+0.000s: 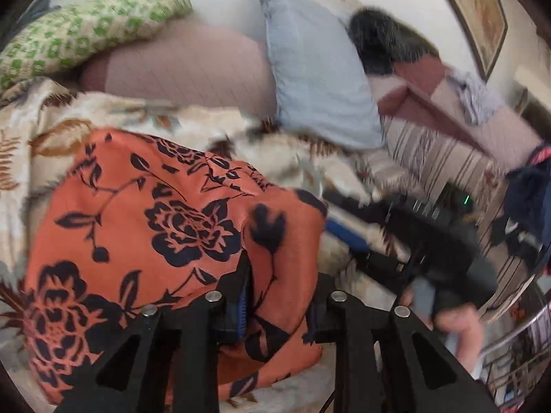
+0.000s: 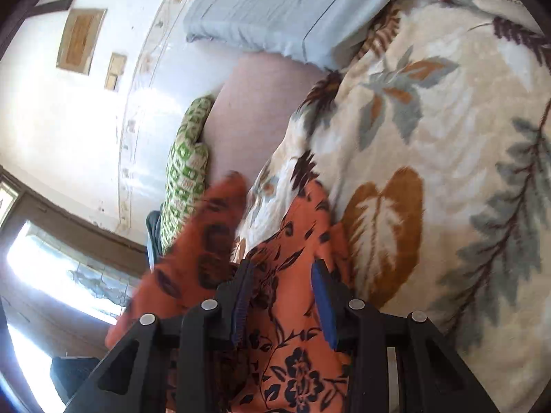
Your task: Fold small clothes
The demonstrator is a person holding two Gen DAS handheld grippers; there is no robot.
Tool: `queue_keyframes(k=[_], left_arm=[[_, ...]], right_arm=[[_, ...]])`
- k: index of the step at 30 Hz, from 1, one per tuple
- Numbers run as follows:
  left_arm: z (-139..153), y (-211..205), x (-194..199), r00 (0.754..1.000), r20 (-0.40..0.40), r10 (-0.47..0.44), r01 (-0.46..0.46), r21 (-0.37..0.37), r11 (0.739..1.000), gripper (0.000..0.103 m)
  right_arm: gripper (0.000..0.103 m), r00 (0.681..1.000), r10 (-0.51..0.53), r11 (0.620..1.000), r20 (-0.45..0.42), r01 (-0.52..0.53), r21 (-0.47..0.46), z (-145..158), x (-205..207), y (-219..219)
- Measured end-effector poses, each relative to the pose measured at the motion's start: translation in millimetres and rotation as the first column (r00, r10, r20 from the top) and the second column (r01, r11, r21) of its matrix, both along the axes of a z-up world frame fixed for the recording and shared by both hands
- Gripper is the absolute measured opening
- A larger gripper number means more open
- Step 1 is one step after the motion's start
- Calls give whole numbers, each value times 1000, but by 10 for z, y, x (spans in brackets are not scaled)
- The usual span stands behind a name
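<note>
Left wrist view: left gripper (image 1: 275,296) with fingers apart, orange floral garment (image 1: 165,227) draped between and ahead of them on the leaf-print blanket (image 1: 41,137); right of the fingers, the other gripper's dark body, blurred. Right wrist view: right gripper (image 2: 284,296) likewise spread, garment (image 2: 282,309) between pads, a flap lifted left; blanket (image 2: 447,172) right of the fingers.

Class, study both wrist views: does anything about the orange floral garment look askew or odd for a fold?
Yes. The orange floral garment lies rumpled on the leaf-print blanket, and one end is lifted and blurred near the right gripper, so no edges line up.
</note>
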State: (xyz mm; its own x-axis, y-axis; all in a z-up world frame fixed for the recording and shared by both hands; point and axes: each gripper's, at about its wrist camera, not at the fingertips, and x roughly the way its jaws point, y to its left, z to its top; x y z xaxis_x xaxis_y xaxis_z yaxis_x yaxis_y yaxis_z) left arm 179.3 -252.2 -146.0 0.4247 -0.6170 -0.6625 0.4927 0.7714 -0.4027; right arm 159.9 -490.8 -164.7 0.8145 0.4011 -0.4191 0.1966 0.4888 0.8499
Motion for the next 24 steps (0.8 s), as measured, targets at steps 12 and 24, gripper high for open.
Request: queue_keyframes(k=[12,24], left_arm=[[574,875,-331,983,184,27,-16,-58,998,77],[-60,1331,58,959,217,183,-235,245,941,76]], right_arm=[[60,988,143,989,51,-141,-35,225,128,148],[60,942,331,911,-61,-335,-240,366,45,1186]])
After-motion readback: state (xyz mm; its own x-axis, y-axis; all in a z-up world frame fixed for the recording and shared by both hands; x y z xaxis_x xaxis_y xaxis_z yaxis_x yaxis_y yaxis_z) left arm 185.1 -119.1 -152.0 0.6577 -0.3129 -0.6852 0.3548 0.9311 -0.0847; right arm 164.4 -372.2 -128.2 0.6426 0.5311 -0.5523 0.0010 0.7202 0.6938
